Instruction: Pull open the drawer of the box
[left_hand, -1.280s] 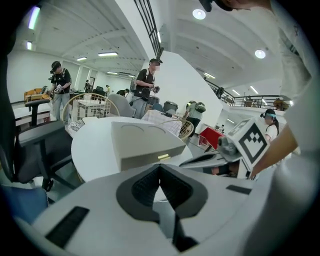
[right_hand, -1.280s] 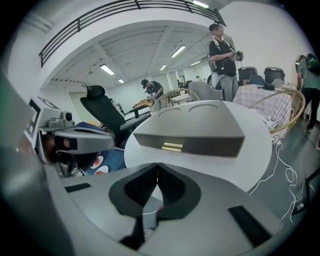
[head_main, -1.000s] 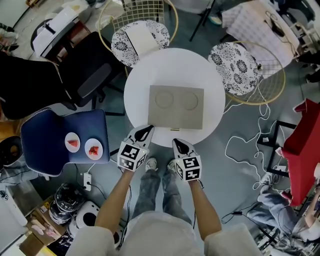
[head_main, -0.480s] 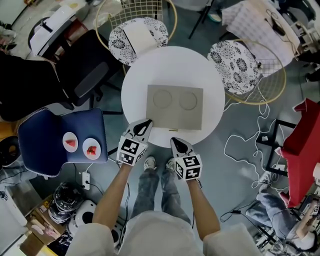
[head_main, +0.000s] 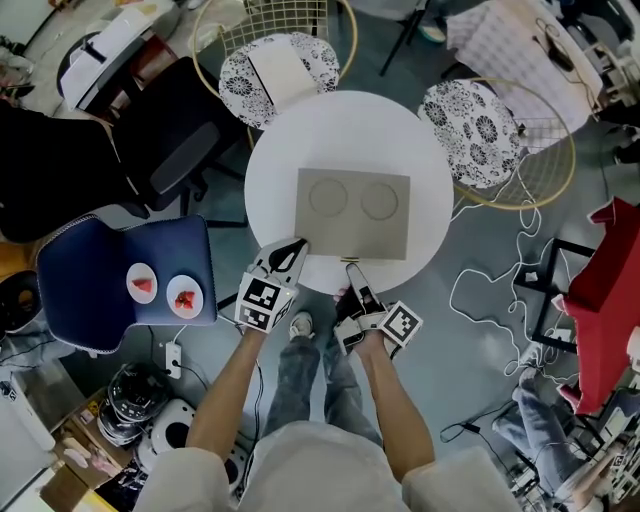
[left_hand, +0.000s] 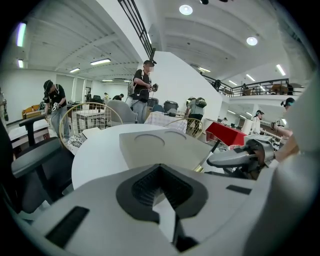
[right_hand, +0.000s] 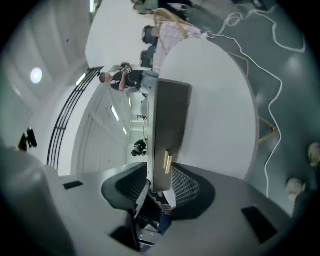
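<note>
A flat grey box with two round hollows in its lid lies on the round white table. A small gold drawer handle sits on the box's near face. My right gripper is rolled onto its side at that handle. In the right gripper view its jaws are opening, and the handle and the box's front face lie between them, untouched by the pads. My left gripper rests shut and empty at the box's near left corner. The left gripper view shows the box ahead of it.
A blue chair with two plates of red food stands at the left, below a black office chair. Two patterned wire chairs stand behind the table. White cables trail on the floor at right. The person's feet are under the table's near edge.
My right gripper has rolled onto its side, reached forward to the gold handle and opened its jaws. The left gripper edged toward the box's corner and stayed shut.
</note>
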